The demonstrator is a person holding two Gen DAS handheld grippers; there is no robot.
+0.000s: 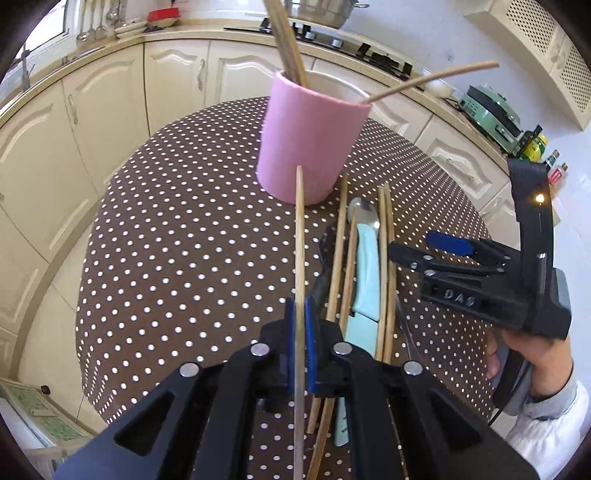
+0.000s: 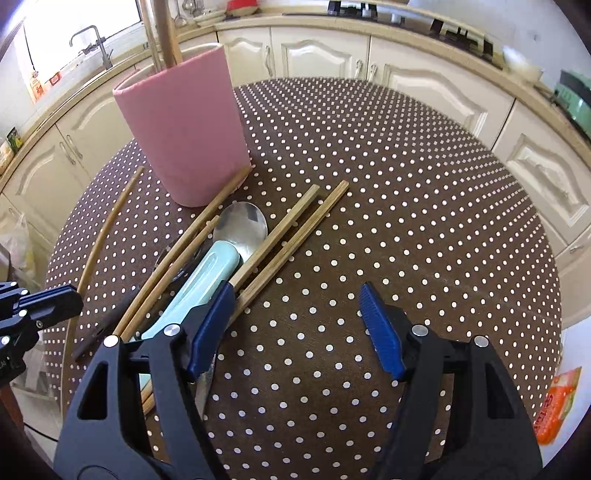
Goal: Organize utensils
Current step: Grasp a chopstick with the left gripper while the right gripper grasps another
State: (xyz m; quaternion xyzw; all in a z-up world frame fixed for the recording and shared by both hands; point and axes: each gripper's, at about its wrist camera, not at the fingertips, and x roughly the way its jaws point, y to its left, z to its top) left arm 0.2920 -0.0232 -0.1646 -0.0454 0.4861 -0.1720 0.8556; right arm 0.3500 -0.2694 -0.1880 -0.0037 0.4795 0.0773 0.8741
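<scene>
A pink holder stands on the dotted table with wooden utensils sticking out of it. My left gripper is shut on one wooden chopstick that points toward the holder; the same chopstick shows in the right wrist view. Beside it lie several chopsticks and a steel spoon with a mint handle. My right gripper is open just above the table, right of the pile; it also shows in the left wrist view.
Cream kitchen cabinets curve round behind the table. A stove with a steel pot and a green appliance sit on the counter. An orange packet lies off the table's right edge.
</scene>
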